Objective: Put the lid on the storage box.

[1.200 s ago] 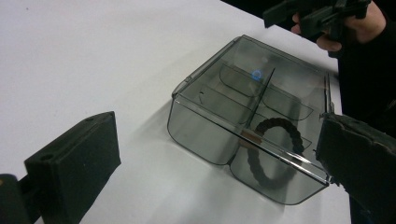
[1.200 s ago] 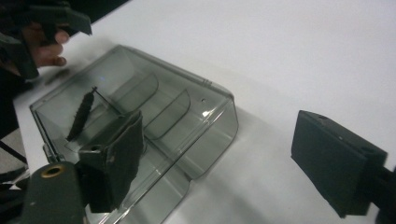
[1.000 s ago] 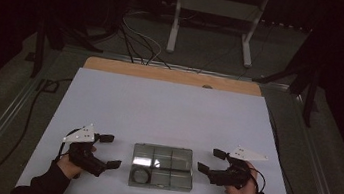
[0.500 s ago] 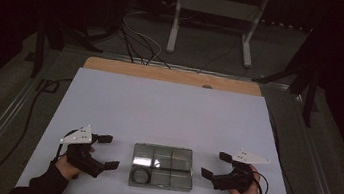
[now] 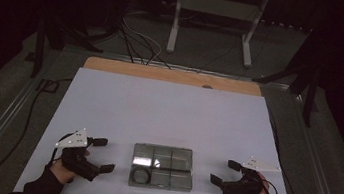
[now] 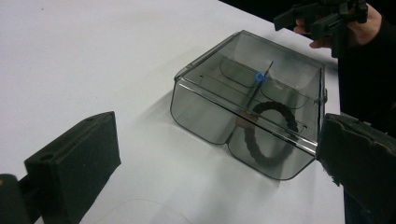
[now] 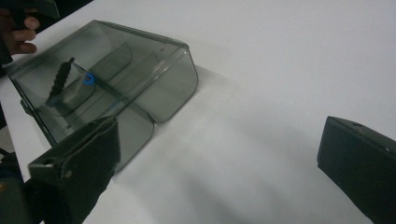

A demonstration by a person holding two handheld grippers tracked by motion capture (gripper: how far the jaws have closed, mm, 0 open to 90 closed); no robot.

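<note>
Two released grippers flank a smoky clear box at the near edge of the white table.

The compartment box [image 5: 162, 167] lies shut at about 6 o'clock on the table [image 5: 168, 106], its lid down and dividers visible through the tinted plastic. Inside it, a black ring [image 6: 270, 133] lies in a near compartment and a small blue ring [image 6: 259, 76] sits by the middle divider. The left gripper [image 5: 102, 155] rests at 9 o'clock from the box, just beside it but apart, jaws spread wide and holding nothing. The right gripper [image 5: 223, 172] rests at 3 o'clock from the box, also apart from it, jaws likewise spread and empty. Each is held in a hand coming in from the near edge.
</note>
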